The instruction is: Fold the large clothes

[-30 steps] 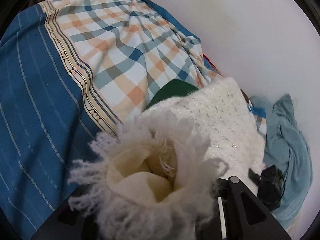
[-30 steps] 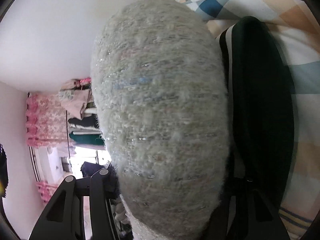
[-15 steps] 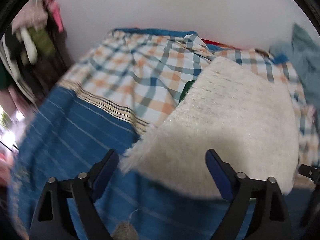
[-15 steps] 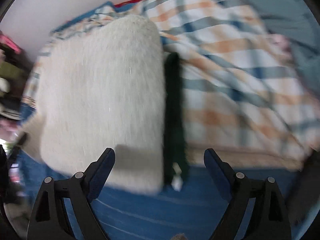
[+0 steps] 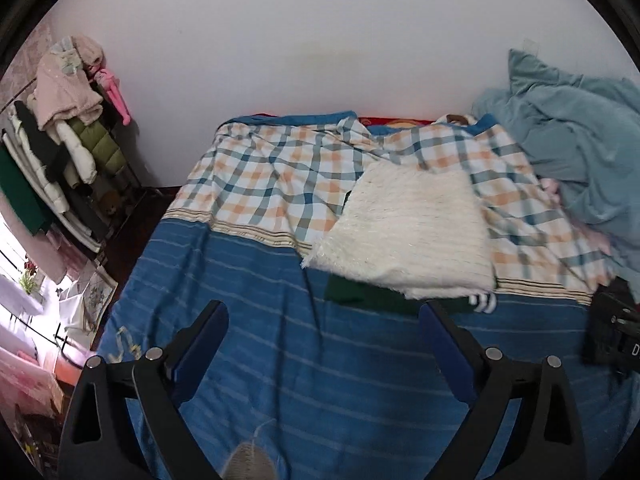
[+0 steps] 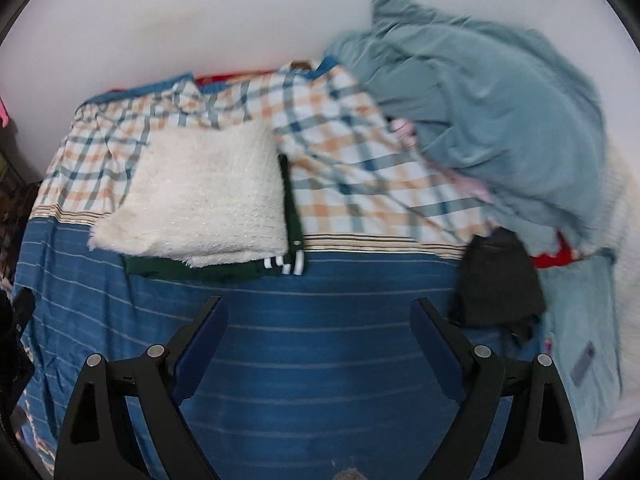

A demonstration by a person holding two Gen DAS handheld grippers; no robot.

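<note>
Ahead of both grippers, folded white knit (image 5: 408,236) now lies flat atop green garment (image 6: 224,270). Left gripper (image 5: 322,332) and right gripper (image 6: 318,326), clamped on it a second ago, are spread, empty, withdrawn. Fold appears finished; black garment (image 6: 496,284) right-forward likely next.

- The left gripper (image 5: 322,332) has two black plastic arms with triangular cut-outs.
- Its fingers (image 5: 204,336) carry flat dark blue pads on the inner side.
- Round silver screws sit on the joints of each arm.
- The right gripper (image 6: 318,328) looks the same: black frame, blue pads (image 6: 434,340), silver screws.
</note>
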